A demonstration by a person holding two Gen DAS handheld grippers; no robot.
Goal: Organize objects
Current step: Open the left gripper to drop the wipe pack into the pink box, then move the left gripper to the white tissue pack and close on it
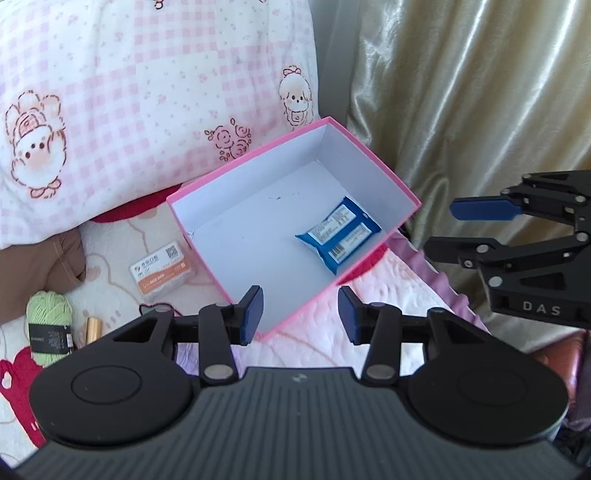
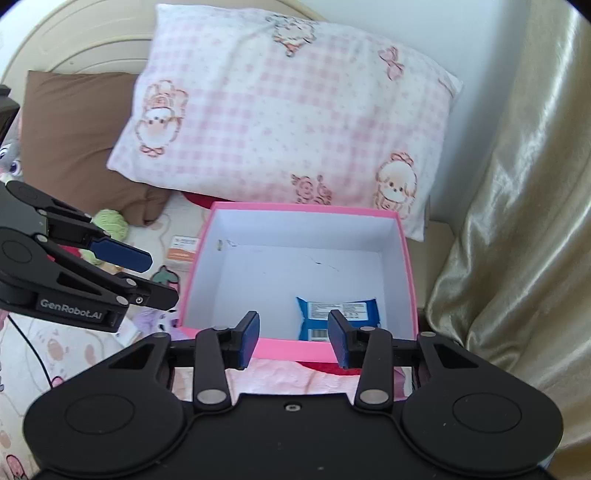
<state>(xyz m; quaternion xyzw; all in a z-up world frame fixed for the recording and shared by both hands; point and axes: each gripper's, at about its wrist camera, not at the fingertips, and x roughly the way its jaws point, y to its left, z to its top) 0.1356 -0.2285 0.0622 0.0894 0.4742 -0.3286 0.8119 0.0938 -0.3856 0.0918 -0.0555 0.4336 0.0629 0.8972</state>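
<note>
**Sorting loose items into the pink box: one packet in, more outside**

Left wrist view: we find the left gripper parted and empty above the pink box; a blue packet lies inside. An orange-and-white carton and green yarn remain on the bedspread.

Right wrist view: the right gripper is likewise parted, holding nothing. We judge the next move a reach for the carton.

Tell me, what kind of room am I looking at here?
Most likely a bedroom, with the work done on a bed. A pink checked pillow leans against a curved headboard, a quilted bedspread lies under the pink box, and a shiny gold curtain hangs alongside.
</note>
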